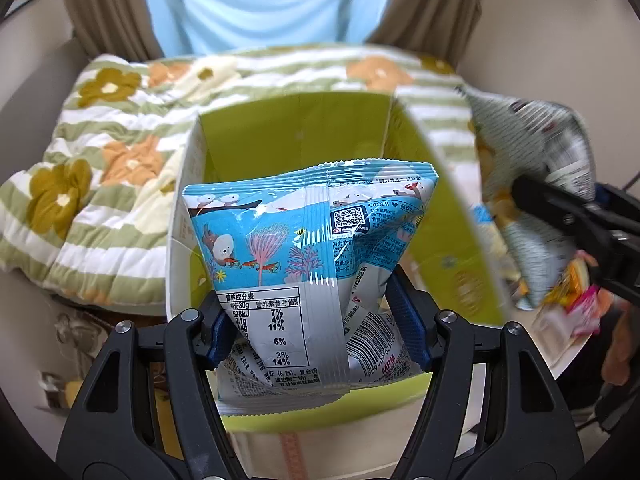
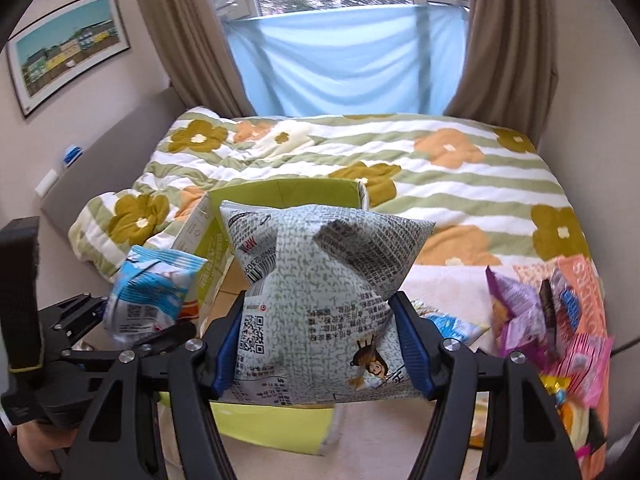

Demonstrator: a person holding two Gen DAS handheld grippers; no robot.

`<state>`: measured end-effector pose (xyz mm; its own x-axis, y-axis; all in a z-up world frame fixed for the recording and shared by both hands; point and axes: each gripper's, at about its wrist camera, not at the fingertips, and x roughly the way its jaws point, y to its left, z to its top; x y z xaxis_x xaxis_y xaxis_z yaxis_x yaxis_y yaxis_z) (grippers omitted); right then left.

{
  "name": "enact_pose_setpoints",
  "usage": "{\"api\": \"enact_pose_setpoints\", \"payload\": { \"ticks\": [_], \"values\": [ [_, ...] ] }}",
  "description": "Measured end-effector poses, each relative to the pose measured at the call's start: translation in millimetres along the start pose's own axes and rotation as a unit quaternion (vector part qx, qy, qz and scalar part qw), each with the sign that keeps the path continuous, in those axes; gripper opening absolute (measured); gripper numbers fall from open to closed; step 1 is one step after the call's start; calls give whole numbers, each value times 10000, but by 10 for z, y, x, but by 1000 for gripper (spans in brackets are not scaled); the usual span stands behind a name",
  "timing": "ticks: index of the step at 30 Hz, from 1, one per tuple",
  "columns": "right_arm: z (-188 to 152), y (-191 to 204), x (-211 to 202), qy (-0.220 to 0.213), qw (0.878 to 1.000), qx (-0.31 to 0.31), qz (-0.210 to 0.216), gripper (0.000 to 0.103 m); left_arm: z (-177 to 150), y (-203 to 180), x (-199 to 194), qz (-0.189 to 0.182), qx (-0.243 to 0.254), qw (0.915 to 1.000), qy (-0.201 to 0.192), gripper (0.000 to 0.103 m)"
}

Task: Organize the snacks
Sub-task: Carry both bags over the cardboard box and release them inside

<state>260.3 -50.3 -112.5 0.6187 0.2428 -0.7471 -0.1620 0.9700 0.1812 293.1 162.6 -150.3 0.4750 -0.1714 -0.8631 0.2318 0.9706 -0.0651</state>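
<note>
Left gripper (image 1: 316,320) clamps blue OISHI bag (image 1: 308,240) (QR code, "MPM"); right gripper (image 2: 316,340) pinches green-speckled bag (image 2: 320,288).

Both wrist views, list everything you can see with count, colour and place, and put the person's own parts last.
blue bag: one, blue and silver, held over the box
green bag: one, pale green speckled, held in front of the box
box: one, lime green inside, open, before the quilt
snack pile: several, pink, purple and orange, right of the box
quilt: one, green-striped with flowers, on the bed
curtains: two, brown, beside the window
picture: one, framed, left wall
left gripper: shut on blue bag
right gripper: shut on green bag
hand: one, holding left gripper
</note>
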Motion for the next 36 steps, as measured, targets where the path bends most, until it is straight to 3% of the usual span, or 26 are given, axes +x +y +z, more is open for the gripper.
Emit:
{"api": "enact_pose_setpoints", "payload": {
  "ticks": [2, 5, 7, 9, 17, 20, 26, 27, 31, 33, 36],
  "values": [
    [-24, 42, 66, 90, 9999, 129, -49, 63, -3, 59, 128, -50, 59, 9999, 137, 64],
    [-51, 103, 166, 250, 9994, 208, -117, 63, -24, 72, 254, 34, 120, 9993, 354, 72],
    [-56, 144, 206, 292, 9994, 176, -104, 63, -45, 121, 305, -7, 22, 9990, 445, 92],
    [-46, 165, 252, 299, 9995, 69, -57, 63, -66, 162, 278, -97, -118, 9989, 437, 97],
    [-81, 311, 391, 401, 9982, -305, 325, 63, -274, 230, 3, 94, -297, 9992, 264, 97],
    [-103, 413, 506, 525, 9967, -490, 384, 63, -315, 278, -67, 286, -351, 9988, 200, 97],
    [-153, 460, 567, 551, 9960, -511, 477, 65, -366, 422, -202, 332, -604, 9976, -26, 97],
    [-161, 456, 568, 514, 9963, -477, 496, 66, -377, 435, -220, 355, -624, 9974, -59, 97],
    [-197, 432, 558, 586, 9958, -272, 651, 100, -441, 454, -279, 413, -676, 9968, -84, 97],
    [-234, 399, 524, 603, 9947, -92, 827, 101, -483, 459, -299, 402, -693, 9967, -97, 97],
    [-298, 365, 459, 542, 9956, 41, 767, 101, -533, 462, -309, 358, -705, 9968, -99, 97]
  ]
}}
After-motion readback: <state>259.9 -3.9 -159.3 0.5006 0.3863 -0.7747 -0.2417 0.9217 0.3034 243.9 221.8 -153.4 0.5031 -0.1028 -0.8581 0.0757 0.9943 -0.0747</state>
